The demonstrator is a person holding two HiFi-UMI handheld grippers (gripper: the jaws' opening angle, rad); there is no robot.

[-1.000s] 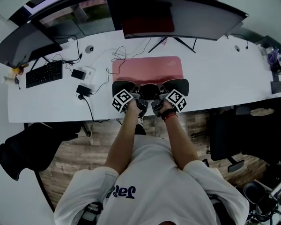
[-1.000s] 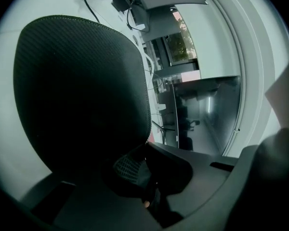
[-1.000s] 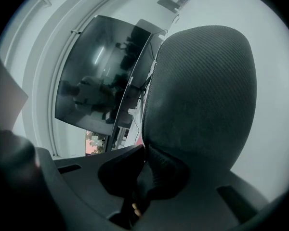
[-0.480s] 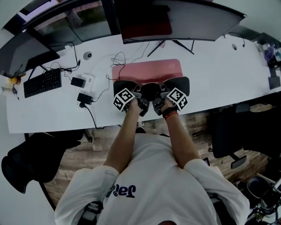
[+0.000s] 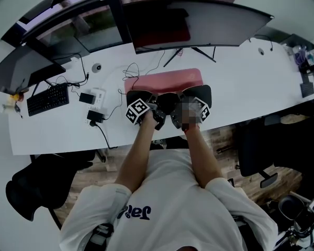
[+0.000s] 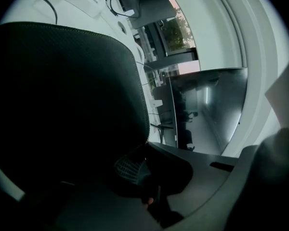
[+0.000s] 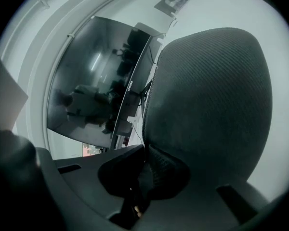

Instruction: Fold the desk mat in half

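Desk mat (image 5: 165,80): pink face up on the white desk (image 5: 251,88), its near edge being held raised with the dark underside showing. The left gripper (image 5: 149,102) and right gripper (image 5: 184,102) are being kept side by side, jaws clamped on that edge. Since a second ago the edge is being carried toward 12 o'clock and less pink is being left exposed. The fold is judged under way, not yet laid down.

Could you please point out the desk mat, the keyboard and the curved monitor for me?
desk mat (image 5: 165,81), head view, on its pink upper face.
keyboard (image 5: 47,99), head view, middle of its keys.
curved monitor (image 5: 214,27), head view, centre of its dark screen.
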